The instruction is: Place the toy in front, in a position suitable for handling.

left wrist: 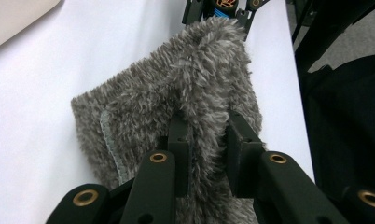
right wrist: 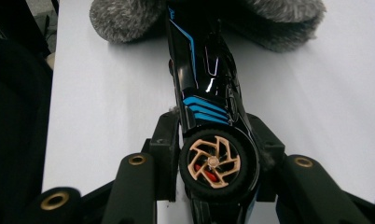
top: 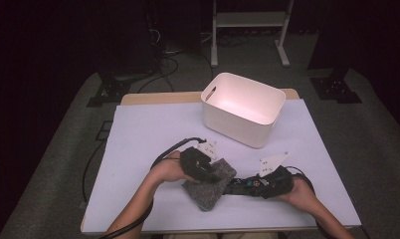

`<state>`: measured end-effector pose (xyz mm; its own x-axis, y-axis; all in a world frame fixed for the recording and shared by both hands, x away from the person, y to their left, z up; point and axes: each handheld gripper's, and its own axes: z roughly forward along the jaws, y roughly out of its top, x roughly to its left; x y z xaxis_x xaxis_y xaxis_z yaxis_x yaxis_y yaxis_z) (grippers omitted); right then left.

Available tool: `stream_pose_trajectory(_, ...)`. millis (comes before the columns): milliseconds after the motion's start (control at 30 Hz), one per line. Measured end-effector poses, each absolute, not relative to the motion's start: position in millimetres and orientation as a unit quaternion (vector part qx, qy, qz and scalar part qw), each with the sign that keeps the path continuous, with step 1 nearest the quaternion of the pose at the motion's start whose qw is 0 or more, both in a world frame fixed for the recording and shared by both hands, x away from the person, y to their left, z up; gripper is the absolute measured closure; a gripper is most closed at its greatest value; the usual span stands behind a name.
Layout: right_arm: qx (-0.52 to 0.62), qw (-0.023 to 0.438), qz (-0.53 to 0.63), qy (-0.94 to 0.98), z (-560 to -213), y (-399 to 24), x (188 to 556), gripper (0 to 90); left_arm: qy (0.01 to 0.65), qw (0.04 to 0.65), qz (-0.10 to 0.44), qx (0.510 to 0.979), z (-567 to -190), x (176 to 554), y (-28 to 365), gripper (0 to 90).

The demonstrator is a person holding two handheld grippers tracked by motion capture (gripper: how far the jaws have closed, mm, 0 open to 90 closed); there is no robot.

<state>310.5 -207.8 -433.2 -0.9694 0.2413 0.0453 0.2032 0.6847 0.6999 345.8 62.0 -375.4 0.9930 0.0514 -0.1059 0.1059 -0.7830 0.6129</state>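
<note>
Jaws clamp toy car [right wrist: 209, 93], nose toward grey cloth [right wrist: 279, 23].

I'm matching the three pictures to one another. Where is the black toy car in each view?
High view: black toy car low centre, in the right gripper.
Left gripper view: top edge.
Right gripper view: centre, between the jaws.
Shared landmark: grey fluffy cloth.

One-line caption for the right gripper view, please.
Right gripper clamps a glossy black toy car with blue stripes at its gold-spoked wheel, nose toward fuzzy grey cloth.
</note>
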Motion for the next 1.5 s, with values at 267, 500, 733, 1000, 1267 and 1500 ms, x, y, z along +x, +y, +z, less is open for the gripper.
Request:
stream_pose_trajectory(267, 0.121, 0.021, 0.392, 0.912, -436.4, -201.6, 314.7, 60.0, 0.057, 0.337, -0.031, 0.939, -366.1, 342.4, 74.4, 60.2)
stream_pose_trajectory(500, 0.124, 0.021, 0.389, 0.913, -435.8, -200.9, 314.2, 59.5, 0.051, 0.321, -0.015, 0.946, -354.9, 338.9, 56.2, 44.8)
stream_pose_trajectory(733, 0.124, 0.024, 0.389, 0.913, -435.9, -200.9, 313.6, 59.8, 0.037, 0.312, -0.018, 0.949, -370.1, 342.2, 38.1, 65.8)
stream_pose_trajectory(1000, 0.119, 0.027, 0.391, 0.912, -436.6, -201.4, 313.7, 60.0, 0.022, 0.312, -0.001, 0.95, -370.3, 338.8, 39.7, 79.0)
stream_pose_trajectory(1267, 0.121, 0.025, 0.392, 0.911, -436.8, -199.9, 314.1, 60.1, 0.042, 0.316, -0.006, 0.948, -370.5, 338.8, 72.3, 79.2)
stream_pose_trajectory(1500, 0.102, 0.033, 0.388, 0.915, -435.8, -178.3, 315.8, 60.3, 0.013, 0.315, -0.018, 0.949, -364.5, 333.7, 54.4, 79.0)
